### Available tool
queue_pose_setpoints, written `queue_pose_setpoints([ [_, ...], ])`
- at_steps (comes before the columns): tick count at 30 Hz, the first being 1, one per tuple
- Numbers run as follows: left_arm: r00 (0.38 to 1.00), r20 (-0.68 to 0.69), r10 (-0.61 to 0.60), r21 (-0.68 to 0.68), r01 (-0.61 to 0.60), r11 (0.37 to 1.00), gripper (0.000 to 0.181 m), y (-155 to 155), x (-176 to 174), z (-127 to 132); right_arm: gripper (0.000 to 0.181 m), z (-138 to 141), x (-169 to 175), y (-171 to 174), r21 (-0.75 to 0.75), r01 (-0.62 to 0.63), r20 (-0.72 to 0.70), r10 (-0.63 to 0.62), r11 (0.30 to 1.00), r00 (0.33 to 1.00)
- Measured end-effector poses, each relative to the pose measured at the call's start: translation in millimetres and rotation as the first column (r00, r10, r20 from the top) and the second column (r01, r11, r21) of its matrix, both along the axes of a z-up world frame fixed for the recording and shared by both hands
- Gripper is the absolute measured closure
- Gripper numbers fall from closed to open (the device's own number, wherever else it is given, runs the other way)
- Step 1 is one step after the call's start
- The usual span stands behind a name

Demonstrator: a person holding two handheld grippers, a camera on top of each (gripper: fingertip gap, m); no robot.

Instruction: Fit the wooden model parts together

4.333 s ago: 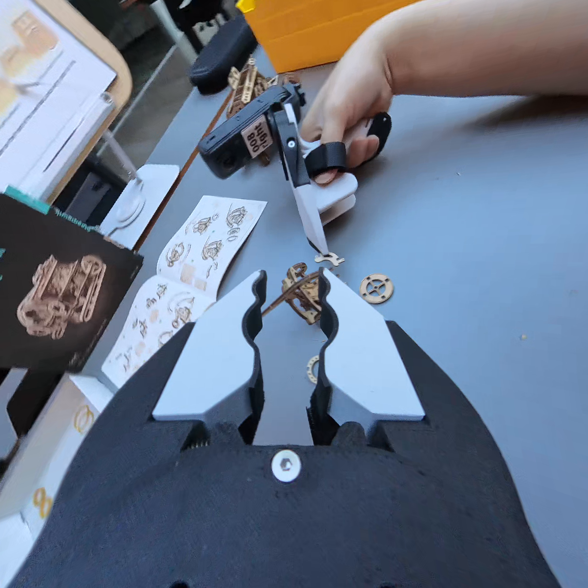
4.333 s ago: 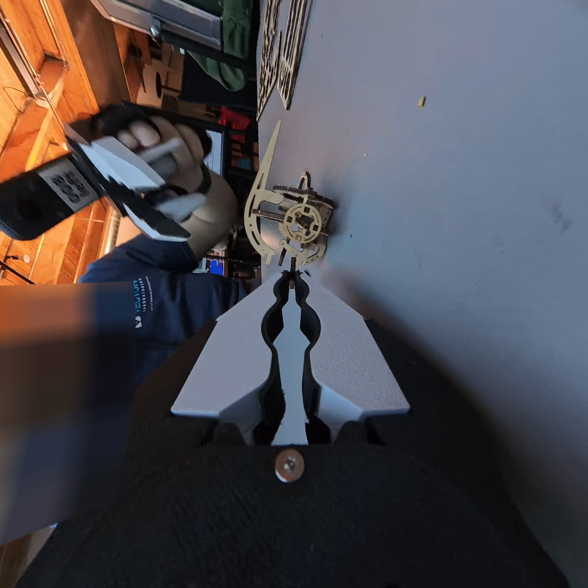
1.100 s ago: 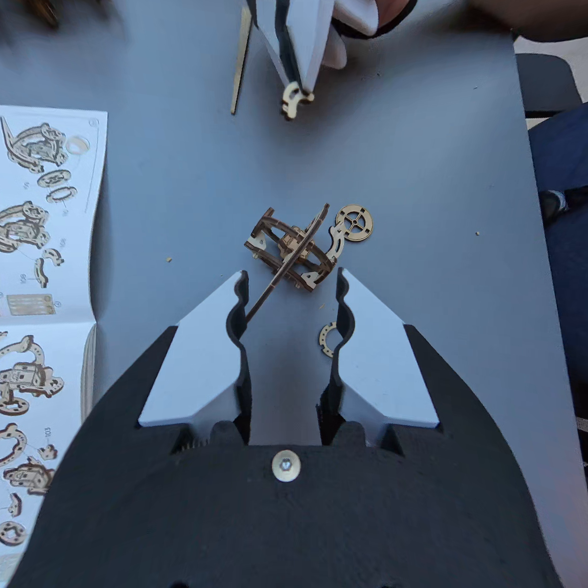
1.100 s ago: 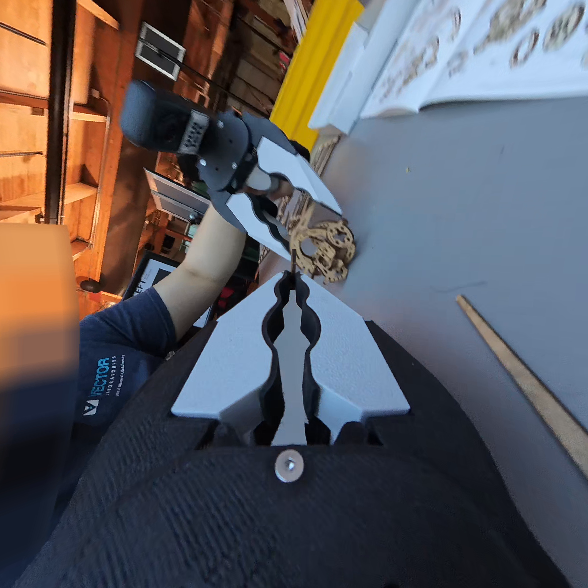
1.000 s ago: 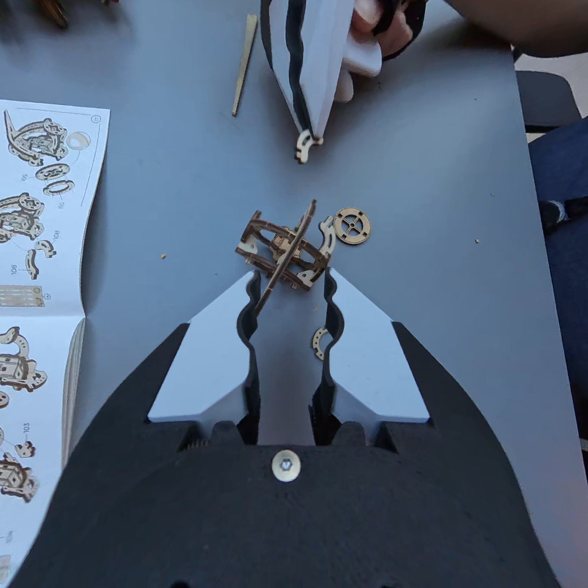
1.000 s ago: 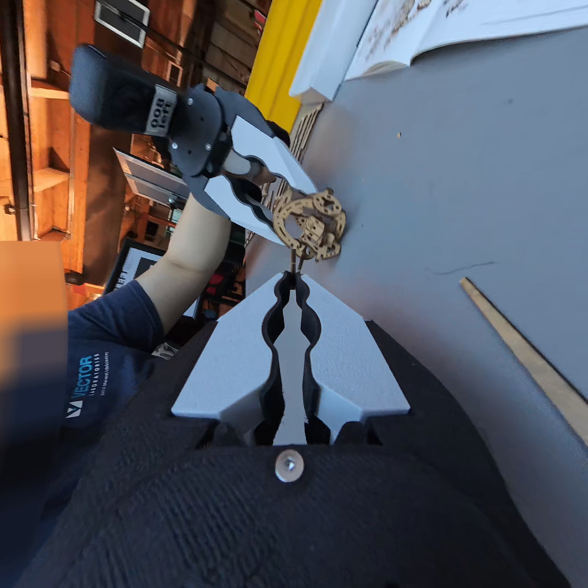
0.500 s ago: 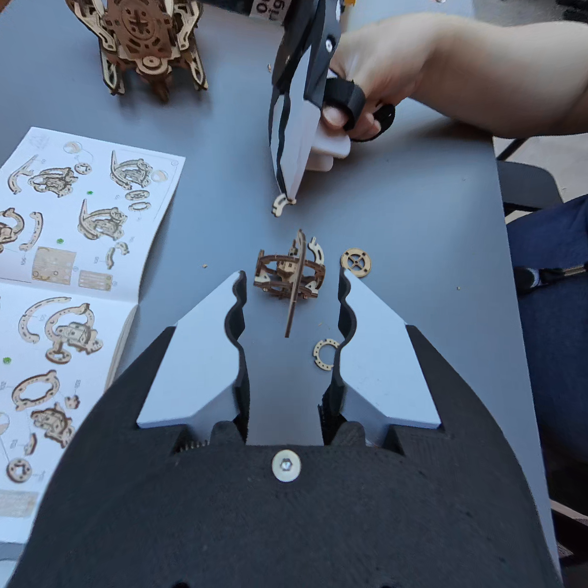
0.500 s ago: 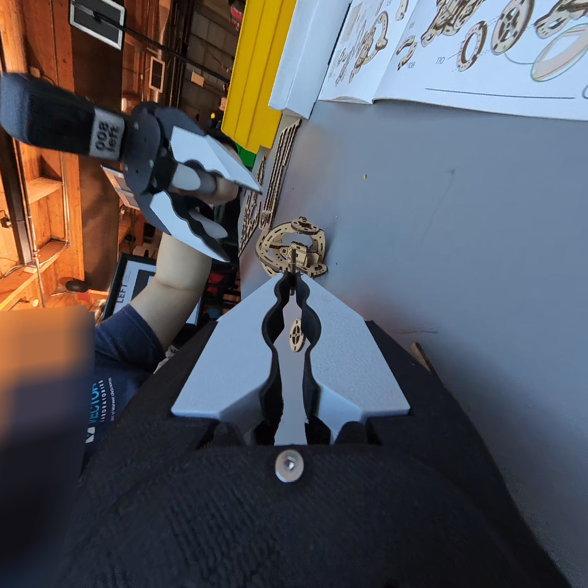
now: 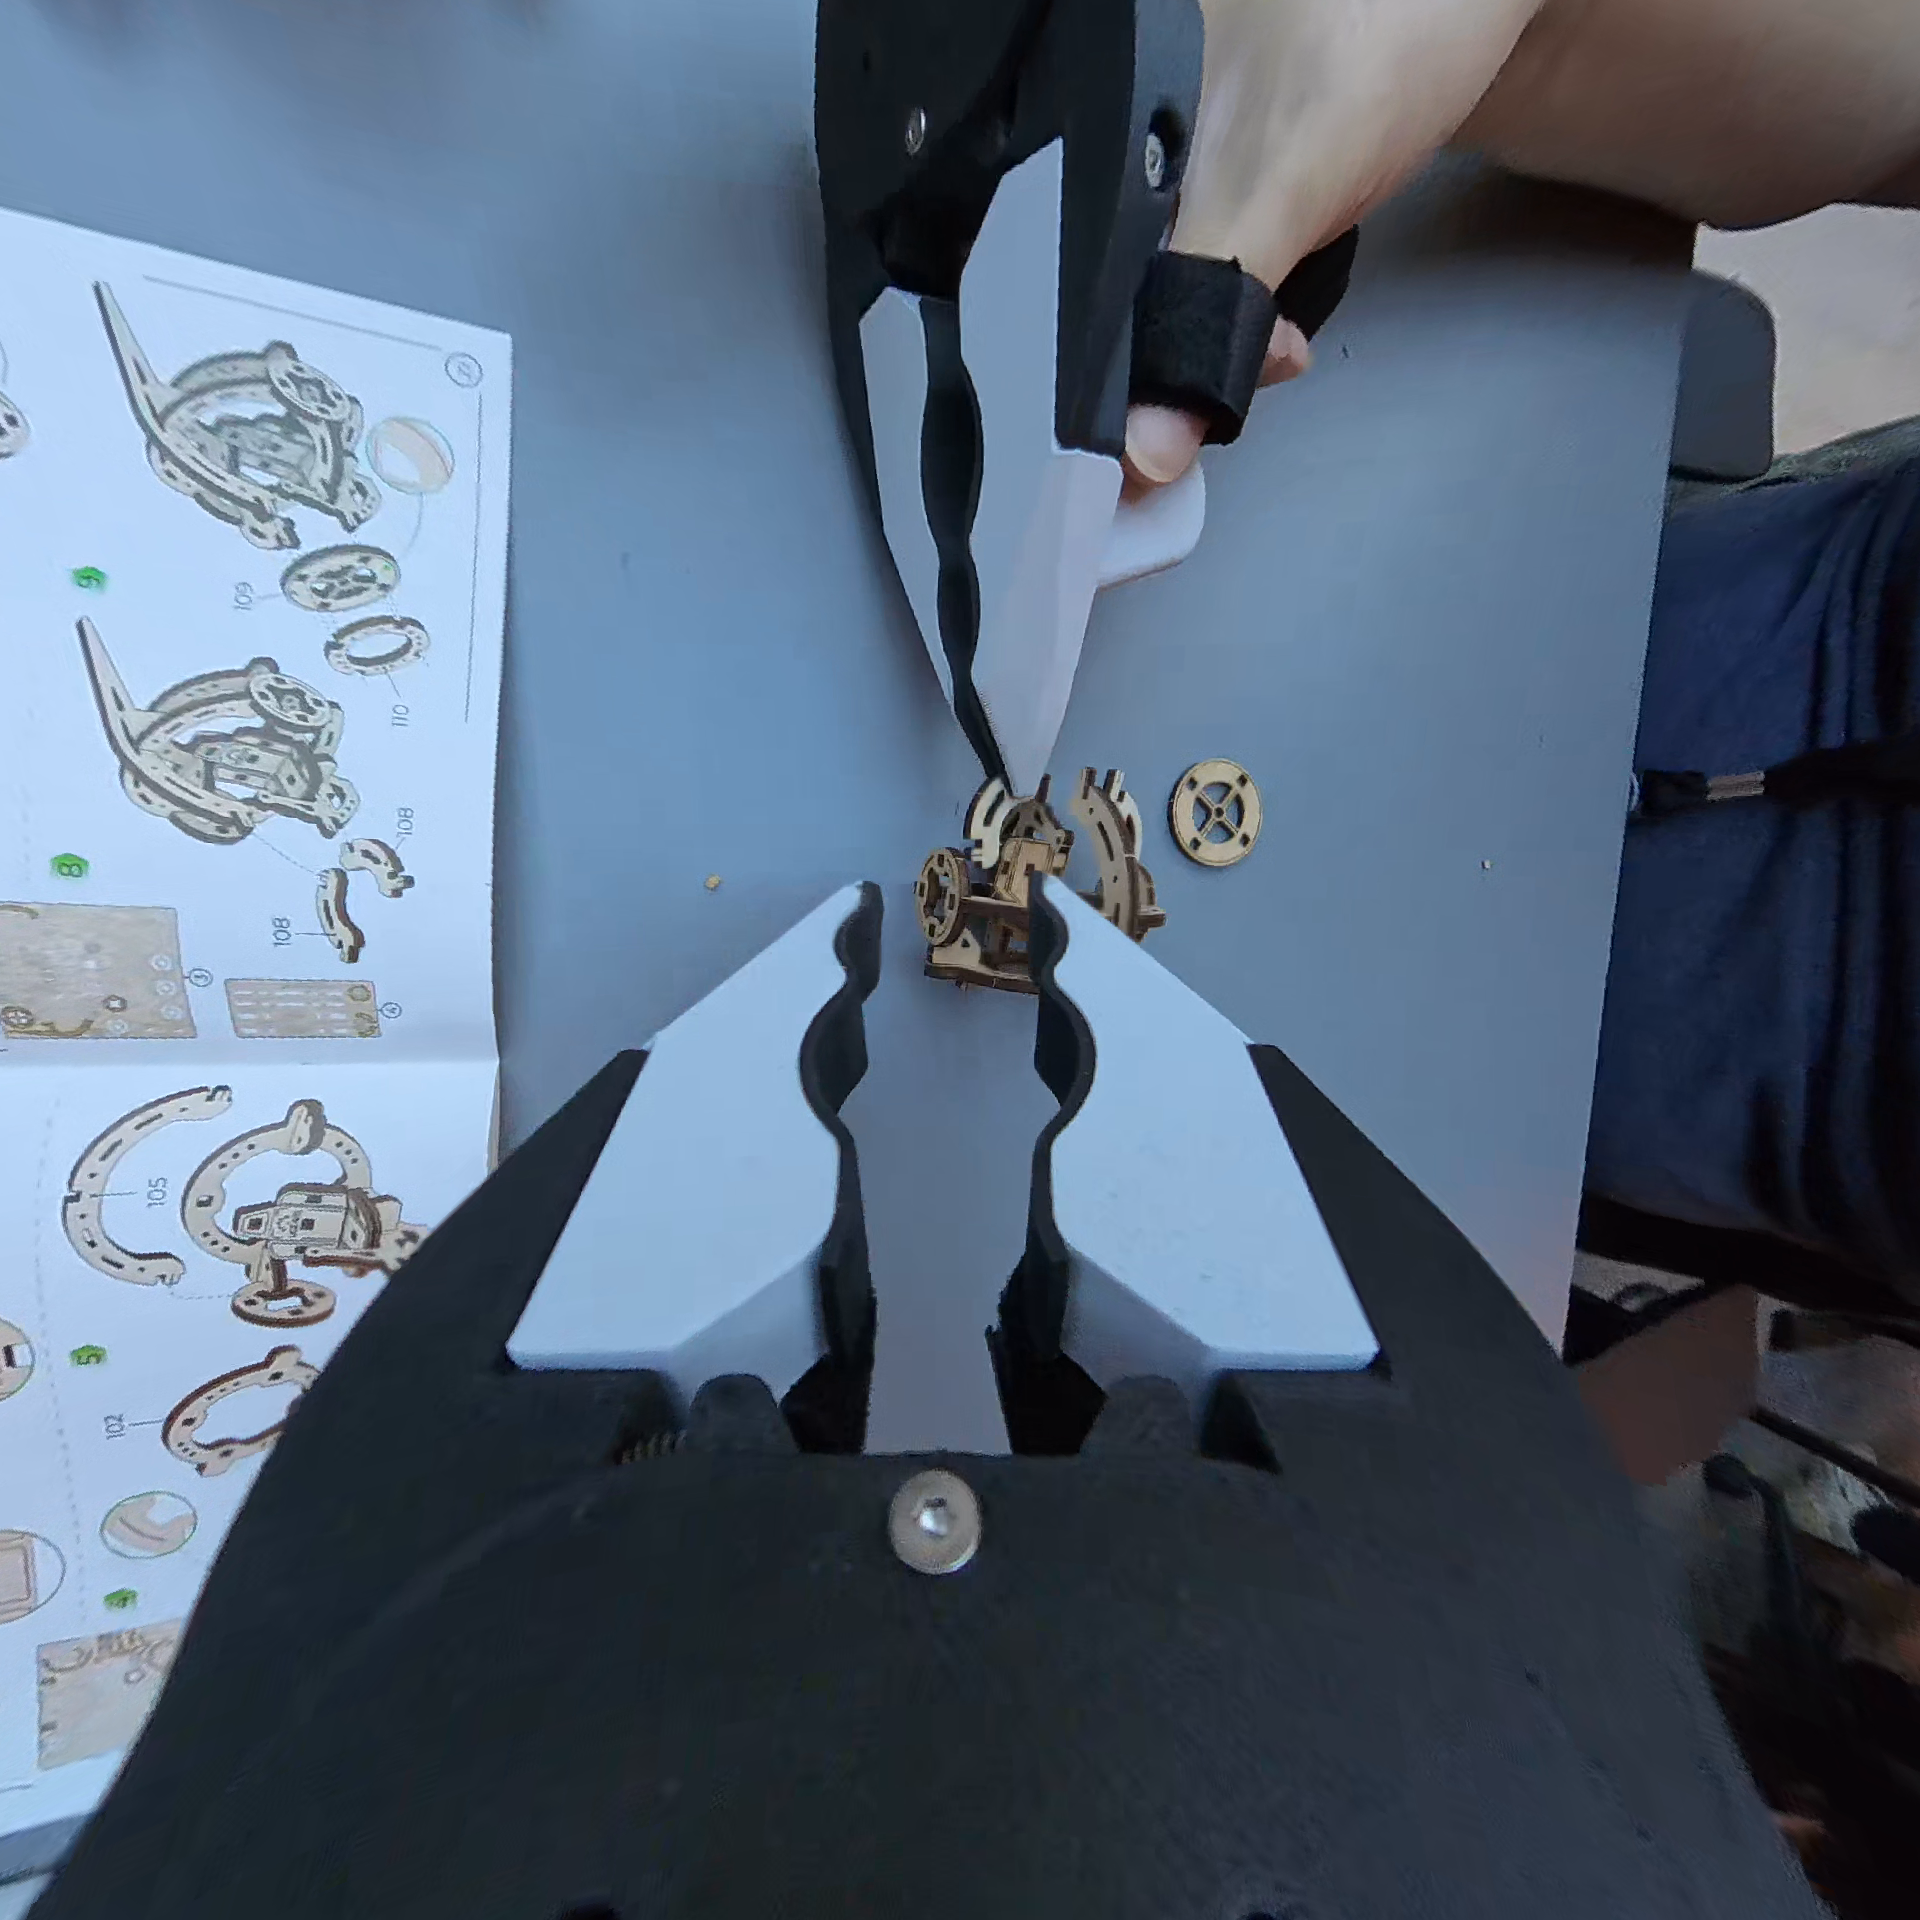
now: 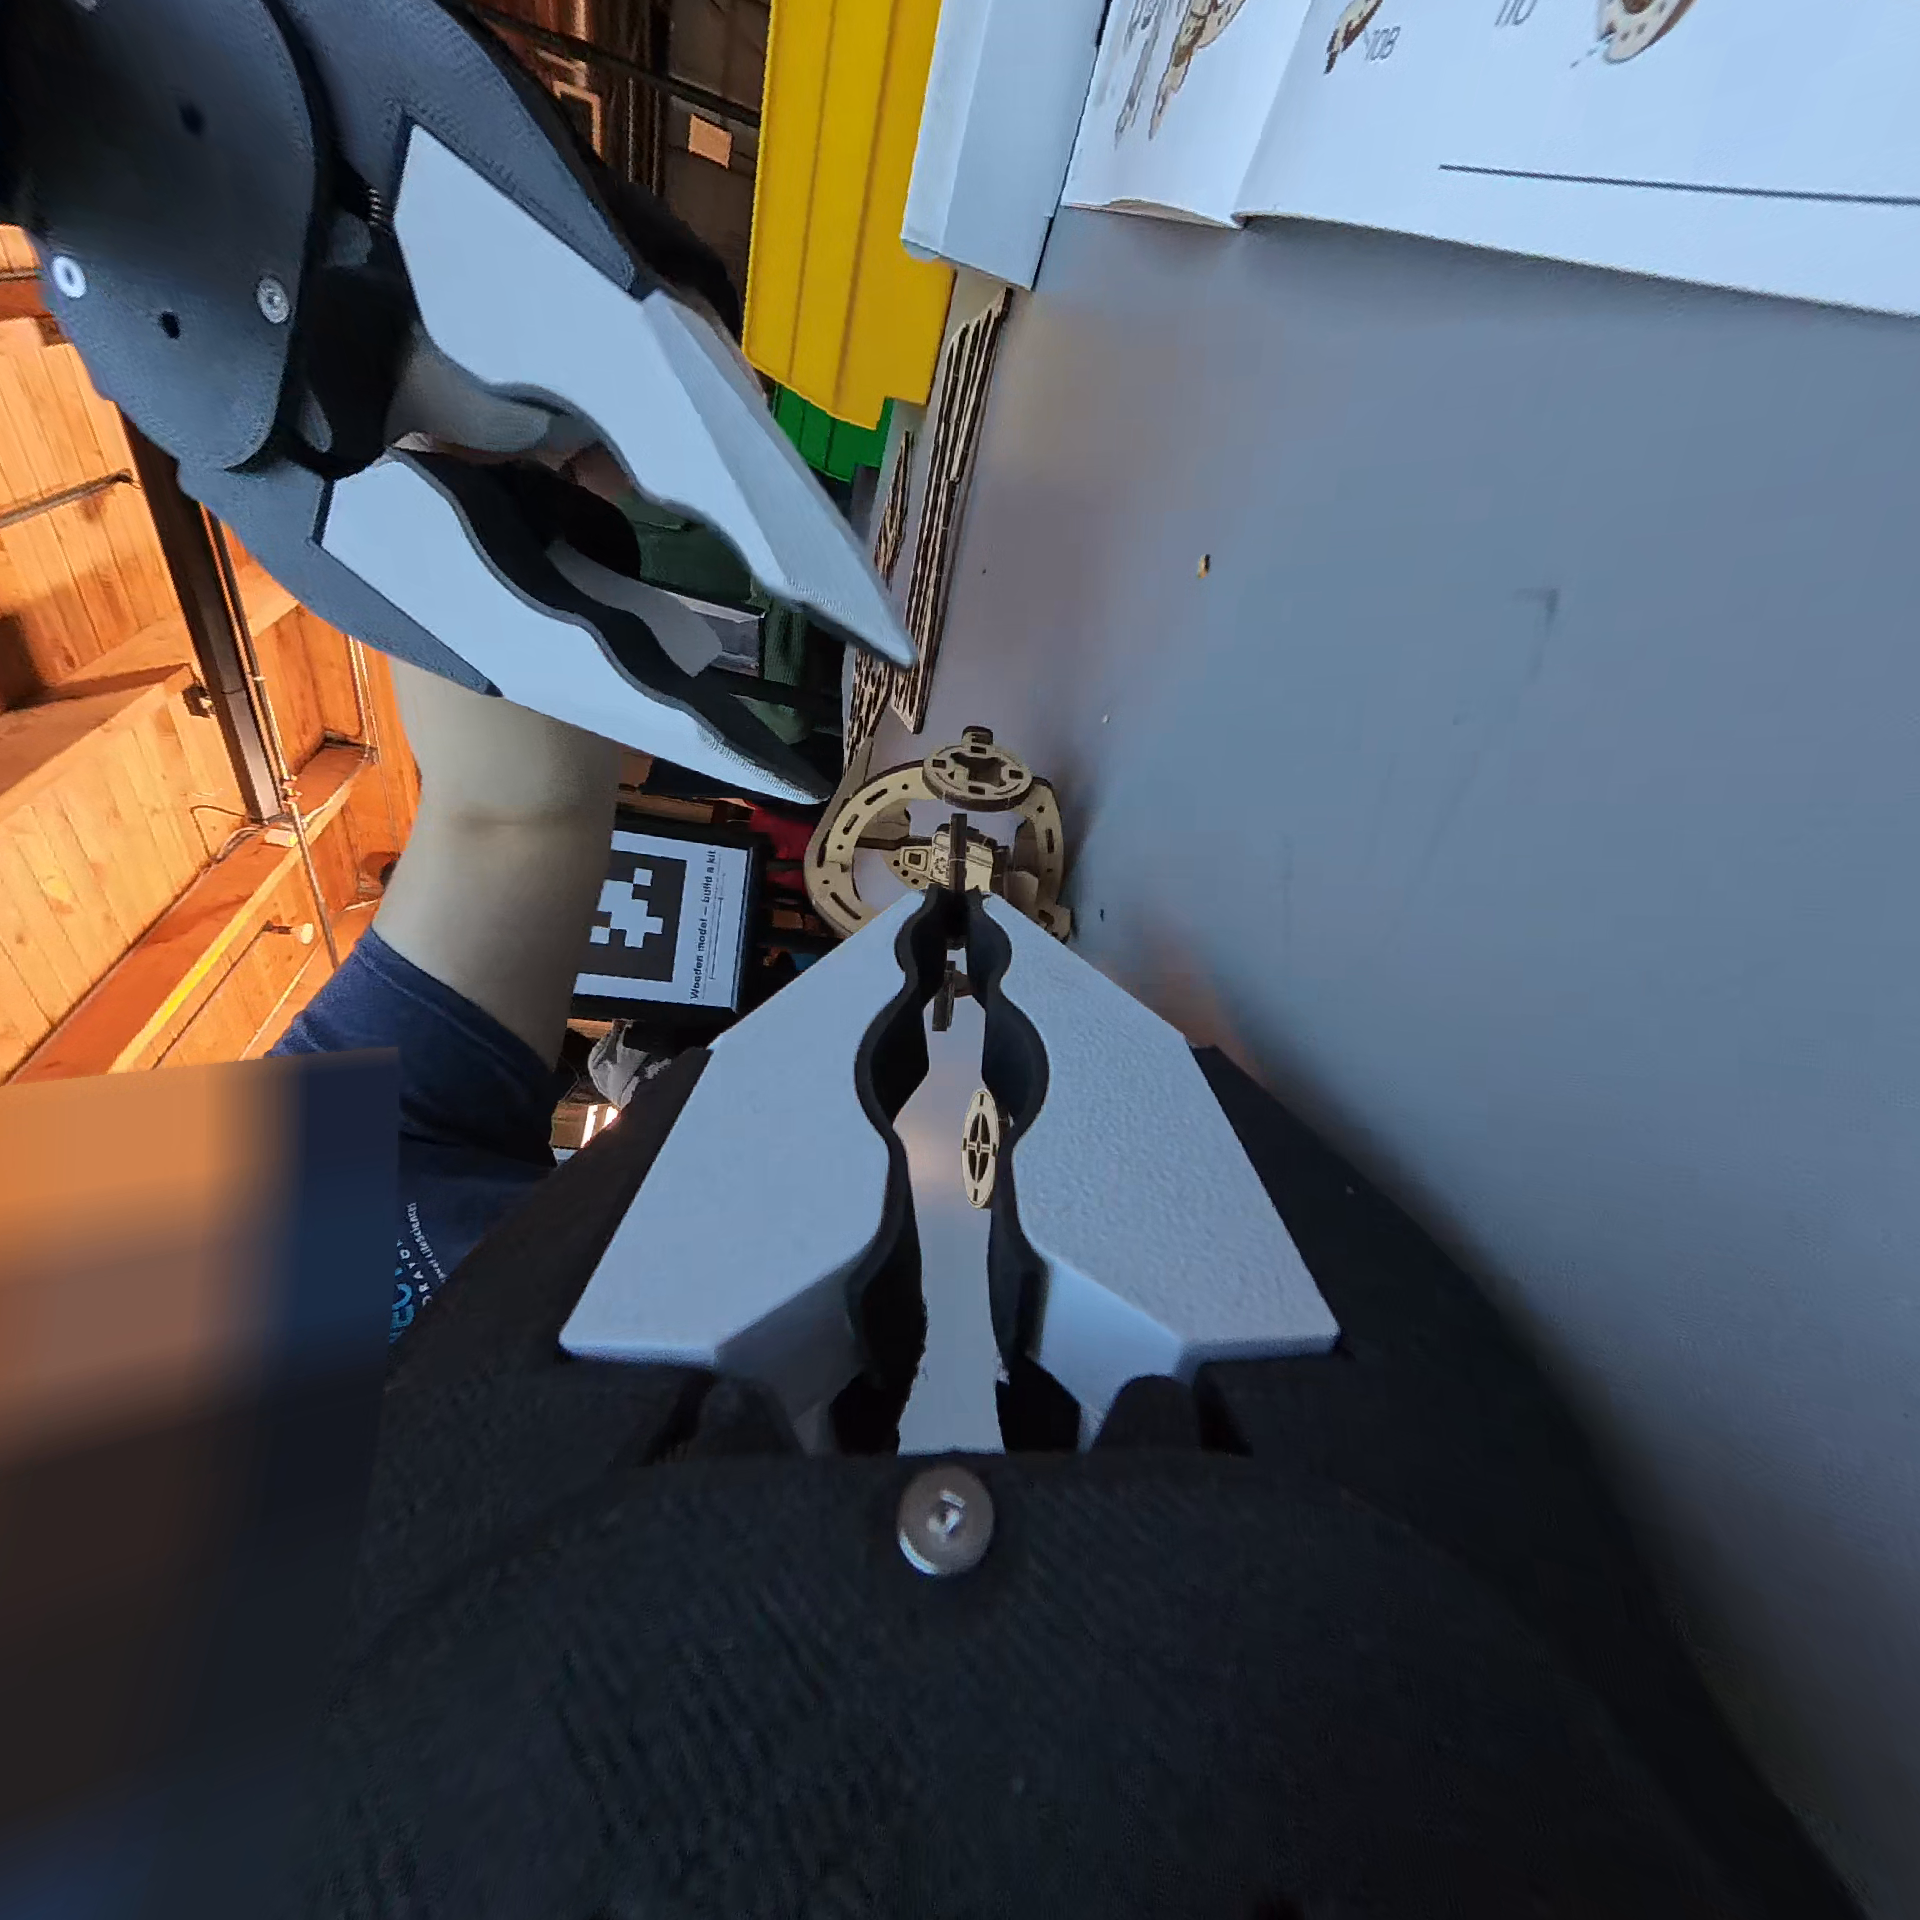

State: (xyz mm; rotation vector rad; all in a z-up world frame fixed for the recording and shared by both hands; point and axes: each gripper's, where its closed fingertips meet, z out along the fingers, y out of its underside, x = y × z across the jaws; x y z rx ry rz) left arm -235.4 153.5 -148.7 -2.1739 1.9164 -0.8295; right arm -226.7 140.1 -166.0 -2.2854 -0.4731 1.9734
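Observation:
A small, partly built wooden assembly [image 9: 982, 914] of rings and a hub stands on the grey table [image 9: 1403, 623]. My left gripper [image 9: 954, 899] is open and empty, and the assembly shows between its fingertips. In the right wrist view the left gripper [image 10: 862, 727] hovers just off the assembly [image 10: 935, 831], not touching it. My right gripper [image 9: 1010, 777] is shut on a small curved wooden piece [image 9: 987, 816] and holds it against the assembly's top. In its own view the right gripper [image 10: 948, 906] has its tips right at the assembly.
A loose wooden wheel disc [image 9: 1216, 812] lies just right of the assembly and also shows between the right fingers [image 10: 982, 1148]. An open instruction booklet [image 9: 249, 727] covers the table's left side. Wooden part sheets [image 10: 935, 520] and a yellow bin [image 10: 842, 208] sit beyond. The table's edge [image 9: 1621, 831] is near on the right. The tips of both grippers are at nearly the same place.
The right gripper has brought the small curved piece down onto the assembly. The left gripper has moved in closer, with the assembly now between its open fingertips.

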Motion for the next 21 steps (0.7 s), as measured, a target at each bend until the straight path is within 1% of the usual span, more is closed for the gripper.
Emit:
queue_pose_setpoints([
  [1, 0.999, -0.036, -0.011, -0.003, 0.011, 1.000, 0.159, -1, -1, 0, 0.181, 1, 0, 0, -0.003, -0.001, -0.005, 0.001, 1.000, 1.000],
  [6, 0.975, -0.212, -0.062, 0.045, 0.074, 0.996, 0.159, -1, 0, -2, 0.181, 0, 0, 1, -0.014, 0.006, -0.005, -0.007, 1.000, 1.000],
  [9, 0.954, -0.289, -0.080, 0.076, 0.106, 0.991, 0.156, -1, 7, -4, 0.181, -2, 0, 3, -0.020, 0.020, 0.001, -0.020, 1.000, 1.000],
  [13, 0.934, -0.352, -0.061, 0.095, 0.100, 0.990, 0.155, 4, 10, -10, 0.181, -3, -1, 3, -0.018, 0.028, 0.015, -0.028, 0.999, 0.999],
  [16, 0.918, -0.393, -0.056, 0.078, 0.094, 0.993, 0.156, 4, 8, -10, 0.181, -3, -1, 2, -0.023, 0.023, 0.010, -0.023, 0.999, 1.000],
  [18, 0.914, -0.401, -0.055, 0.077, 0.094, 0.993, 0.160, 5, 10, -9, 0.181, -3, -2, 2, -0.024, 0.018, 0.014, -0.017, 1.000, 1.000],
  [21, 0.893, -0.448, -0.038, 0.072, 0.079, 0.994, 0.162, 8, 6, -8, 0.181, -3, -2, 2, -0.027, 0.022, 0.013, -0.021, 0.999, 1.000],
])
